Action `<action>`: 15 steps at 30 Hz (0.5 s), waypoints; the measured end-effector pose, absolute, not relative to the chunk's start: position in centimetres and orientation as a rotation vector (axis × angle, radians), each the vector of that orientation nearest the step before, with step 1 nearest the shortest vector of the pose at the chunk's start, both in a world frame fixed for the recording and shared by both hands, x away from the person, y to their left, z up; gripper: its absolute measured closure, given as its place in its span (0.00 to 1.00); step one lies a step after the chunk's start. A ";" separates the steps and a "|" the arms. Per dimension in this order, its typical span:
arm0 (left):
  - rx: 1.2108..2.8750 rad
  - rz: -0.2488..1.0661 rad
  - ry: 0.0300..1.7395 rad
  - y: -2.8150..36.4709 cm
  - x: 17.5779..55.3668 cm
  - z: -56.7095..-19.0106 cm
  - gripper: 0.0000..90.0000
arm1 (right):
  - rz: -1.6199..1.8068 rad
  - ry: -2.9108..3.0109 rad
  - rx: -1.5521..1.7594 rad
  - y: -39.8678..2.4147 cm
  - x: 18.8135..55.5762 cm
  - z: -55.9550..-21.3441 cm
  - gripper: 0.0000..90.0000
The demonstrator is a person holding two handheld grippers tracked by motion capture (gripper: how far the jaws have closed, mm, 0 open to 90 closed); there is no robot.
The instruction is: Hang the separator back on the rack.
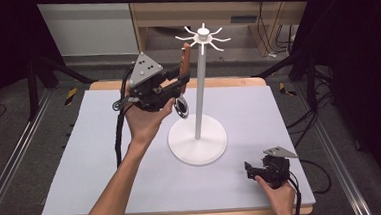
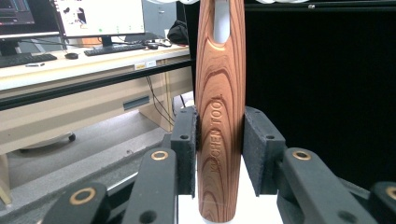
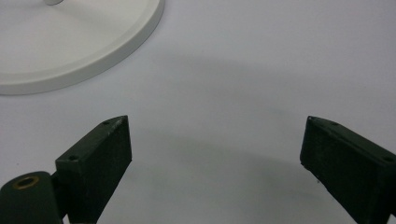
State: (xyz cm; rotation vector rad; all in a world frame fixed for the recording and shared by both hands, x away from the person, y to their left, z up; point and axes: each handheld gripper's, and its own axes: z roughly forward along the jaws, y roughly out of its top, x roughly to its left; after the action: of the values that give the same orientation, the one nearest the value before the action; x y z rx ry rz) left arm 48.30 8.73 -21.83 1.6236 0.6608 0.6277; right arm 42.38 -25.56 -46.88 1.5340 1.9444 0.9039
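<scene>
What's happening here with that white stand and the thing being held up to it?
A person is working with a hand-held gripper in each hand. The left gripper is clamped on the wooden handle of a kitchen utensil, holding it upright beside the pole of a white stand, its top end near the hooks at the stand's top. The right gripper rests low over the white table mat, jaws wide open, holding nothing.

Stand (image 1: 197, 137) mid-table (image 1: 81, 159); spoon (image 1: 186, 62) just left of its pole.
</scene>
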 end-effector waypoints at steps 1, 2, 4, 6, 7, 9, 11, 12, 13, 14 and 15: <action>1.626 0.630 0.657 8.7 48.3 -21.8 0.74 | 0.904 1.945 1.535 -25.6 42.4 -46.9 0.10; 1.628 0.629 0.657 8.8 48.3 -21.8 0.74 | 0.904 1.945 1.535 -25.6 42.4 -46.9 0.10; 1.634 0.624 0.656 8.8 48.3 -21.9 0.71 | 0.903 1.944 1.535 -25.6 42.4 -46.9 0.10; 1.637 0.628 0.654 8.9 48.2 -22.0 0.68 | 0.903 1.942 1.536 -25.6 42.4 -46.9 0.10; 1.640 0.623 0.653 9.1 48.2 -22.1 0.68 | 0.902 1.942 1.535 -25.6 42.4 -46.9 0.10; 1.649 0.621 0.657 9.4 48.1 -22.2 0.65 | 0.901 1.940 1.538 -25.6 42.4 -46.9 0.10; 1.652 0.618 0.657 9.5 48.0 -22.3 0.64 | 0.902 1.941 1.539 -25.6 42.4 -46.9 0.10; 1.653 0.619 0.657 9.6 47.9 -22.3 0.63 | 0.900 1.942 1.543 -25.6 42.4 -46.9 0.10; 1.659 0.621 0.658 9.8 47.8 -22.4 0.62 | 0.901 1.939 1.545 -25.6 42.4 -46.9 0.10; 1.662 0.621 0.657 9.9 47.7 -22.4 0.61 | 0.901 1.938 1.545 -25.6 42.4 -46.9 0.10; 1.665 0.623 0.656 10.0 47.6 -22.5 0.59 | 0.902 1.937 1.545 -25.6 42.4 -46.8 0.10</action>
State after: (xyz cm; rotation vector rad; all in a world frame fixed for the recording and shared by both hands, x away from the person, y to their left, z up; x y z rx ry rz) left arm 47.61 10.02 -22.50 1.6651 0.6558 0.6226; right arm 42.40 -25.58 -46.85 1.5449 1.9369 0.9018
